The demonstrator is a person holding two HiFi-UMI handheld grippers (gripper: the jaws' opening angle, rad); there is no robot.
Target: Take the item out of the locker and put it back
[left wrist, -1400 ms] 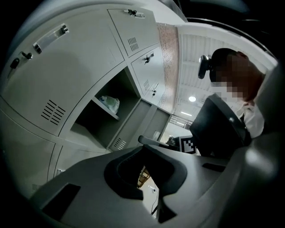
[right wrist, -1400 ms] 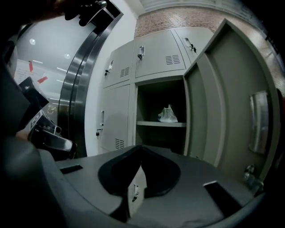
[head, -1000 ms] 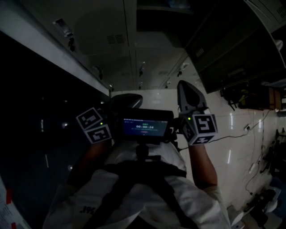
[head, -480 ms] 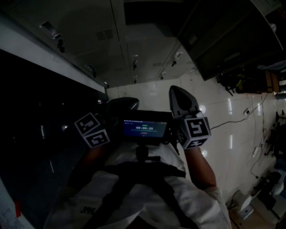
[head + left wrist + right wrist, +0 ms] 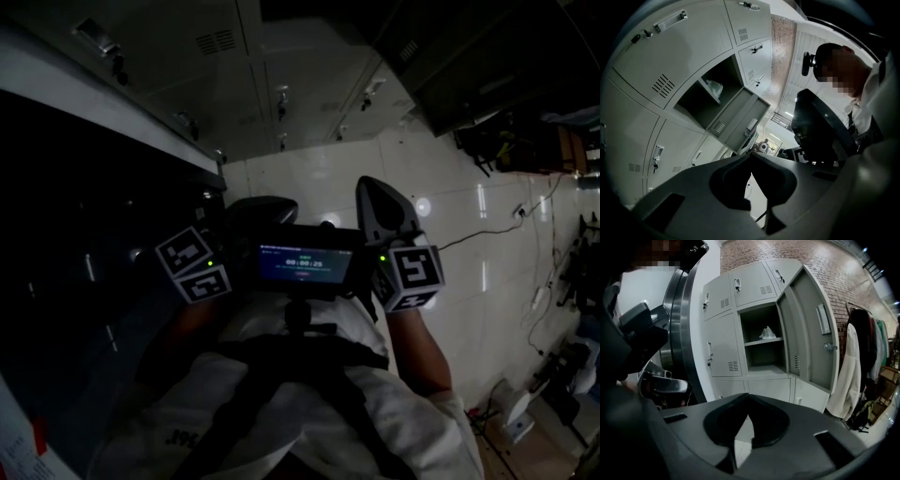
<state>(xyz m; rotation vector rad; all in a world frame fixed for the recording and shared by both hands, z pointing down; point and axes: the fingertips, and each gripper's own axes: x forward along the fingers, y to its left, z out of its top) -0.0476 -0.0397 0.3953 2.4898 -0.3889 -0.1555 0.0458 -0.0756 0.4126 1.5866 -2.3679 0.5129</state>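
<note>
The grey locker (image 5: 764, 341) stands with its door (image 5: 811, 329) swung wide. A white crumpled item (image 5: 767, 333) lies on its upper shelf. The left gripper view shows the same compartment (image 5: 701, 101) and the item (image 5: 714, 86) from below. Both grippers are held close to the person's chest, far from the locker. My left gripper (image 5: 751, 154) is shut with nothing in it, and shows in the head view beside its marker cube (image 5: 194, 265). My right gripper (image 5: 749, 397) is also shut and empty, and points up in the head view (image 5: 373, 185).
A small screen (image 5: 305, 265) is mounted on the person's chest between the grippers. Closed lockers (image 5: 722, 343) surround the open one. Coats hang on a rack (image 5: 853, 376) to its right. Cables trail over the white tiled floor (image 5: 469, 244).
The head view has swung a little, so the lockers sit higher in the picture. Both grippers stay shut near the chest, hardly moved.
</note>
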